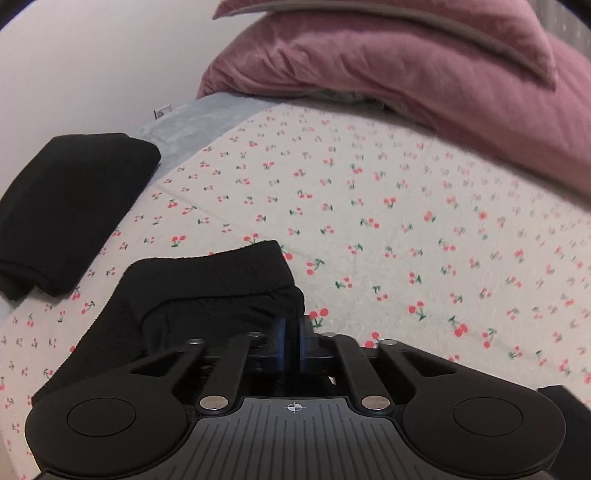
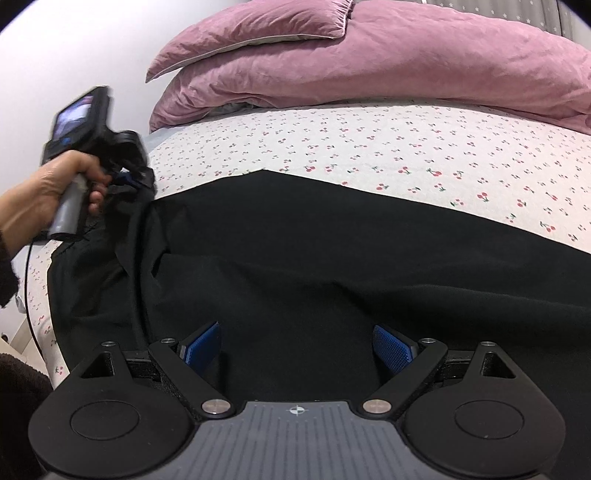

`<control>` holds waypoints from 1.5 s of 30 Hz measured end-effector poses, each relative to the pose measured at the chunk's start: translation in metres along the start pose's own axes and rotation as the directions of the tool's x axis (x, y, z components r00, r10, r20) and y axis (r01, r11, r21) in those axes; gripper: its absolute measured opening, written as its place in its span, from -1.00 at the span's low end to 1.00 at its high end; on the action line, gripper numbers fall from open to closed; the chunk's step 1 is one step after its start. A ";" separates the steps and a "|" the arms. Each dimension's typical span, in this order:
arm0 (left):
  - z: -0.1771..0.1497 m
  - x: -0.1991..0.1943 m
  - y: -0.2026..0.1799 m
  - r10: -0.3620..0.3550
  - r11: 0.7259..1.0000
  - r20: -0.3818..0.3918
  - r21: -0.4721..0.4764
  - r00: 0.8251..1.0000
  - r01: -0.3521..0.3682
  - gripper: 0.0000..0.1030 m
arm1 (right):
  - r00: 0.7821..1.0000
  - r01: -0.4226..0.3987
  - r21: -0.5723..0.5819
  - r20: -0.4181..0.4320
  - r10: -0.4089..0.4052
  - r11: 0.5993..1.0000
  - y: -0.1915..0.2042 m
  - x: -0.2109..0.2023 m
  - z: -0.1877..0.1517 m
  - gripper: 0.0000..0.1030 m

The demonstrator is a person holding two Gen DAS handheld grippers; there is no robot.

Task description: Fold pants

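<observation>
Black pants lie spread across the cherry-print sheet. In the left wrist view my left gripper has its blue pads pressed together on an edge of the pants, near the waistband corner. The right wrist view shows that same left gripper, held by a hand, pinching the pants' far left corner, which is bunched and slightly raised. My right gripper hovers over the near part of the pants with its blue pads wide apart and nothing pressed between them.
A folded black garment sits at the sheet's left edge. A pink duvet with a pink pillow on top is piled at the back. A white wall runs along the left. A dark sleeve shows at lower left.
</observation>
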State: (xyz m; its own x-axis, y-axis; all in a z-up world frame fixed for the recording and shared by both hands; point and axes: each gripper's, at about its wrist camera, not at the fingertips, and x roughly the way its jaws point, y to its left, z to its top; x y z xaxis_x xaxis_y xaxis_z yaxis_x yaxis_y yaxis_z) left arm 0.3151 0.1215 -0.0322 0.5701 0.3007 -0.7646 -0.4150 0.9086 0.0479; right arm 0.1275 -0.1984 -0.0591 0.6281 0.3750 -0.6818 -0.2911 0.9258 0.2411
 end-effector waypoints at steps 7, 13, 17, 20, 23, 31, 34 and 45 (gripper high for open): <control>-0.018 -0.057 0.065 -0.178 0.975 0.146 -0.107 0.973 0.195 -1.00 | 1.000 -0.017 -0.006 0.001 0.017 1.000 0.001 -0.002 -0.002 0.77; -0.056 -0.091 0.139 -0.262 0.931 0.195 -0.207 0.945 0.301 -1.00 | 0.999 -0.045 -0.009 -0.003 0.045 0.999 0.010 -0.003 -0.007 0.77; -0.087 -0.098 0.182 -0.277 0.912 0.184 -0.258 0.943 0.318 -1.00 | 0.998 -0.057 -0.033 -0.001 0.057 0.998 0.018 -0.004 -0.012 0.77; -0.108 -0.084 0.209 -0.293 0.899 0.132 -0.300 0.947 0.320 -1.00 | 0.998 -0.069 -0.049 -0.004 0.069 0.996 0.021 -0.006 -0.017 0.61; -0.128 -0.059 0.232 -0.360 0.869 0.087 -0.330 0.929 0.368 -1.00 | 0.996 -0.087 -0.091 -0.003 0.087 0.992 0.027 -0.010 -0.022 0.48; -0.146 -0.053 0.275 -0.523 0.731 0.242 -0.366 0.817 0.576 -0.67 | 0.989 -0.129 -0.334 0.031 0.147 0.934 0.058 -0.027 -0.041 0.07; -0.144 -0.055 0.273 -0.524 0.735 0.269 -0.337 0.808 0.588 -0.62 | 0.987 -0.133 -0.418 0.023 0.157 0.899 0.070 -0.025 -0.044 -0.15; -0.140 -0.051 0.278 -0.469 0.714 0.303 -0.423 0.829 0.558 -0.61 | 0.998 -0.051 -0.512 -0.003 0.058 0.858 0.082 -0.007 -0.050 -1.00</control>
State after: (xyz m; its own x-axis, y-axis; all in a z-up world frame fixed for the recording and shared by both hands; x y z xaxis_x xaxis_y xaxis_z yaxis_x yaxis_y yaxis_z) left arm 0.0717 0.3179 -0.0700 0.8824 -0.0892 -0.4620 -0.2778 0.6938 -0.6644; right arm 0.0627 -0.1277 -0.0691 0.6082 0.4281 -0.6684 -0.6511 0.7508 -0.1116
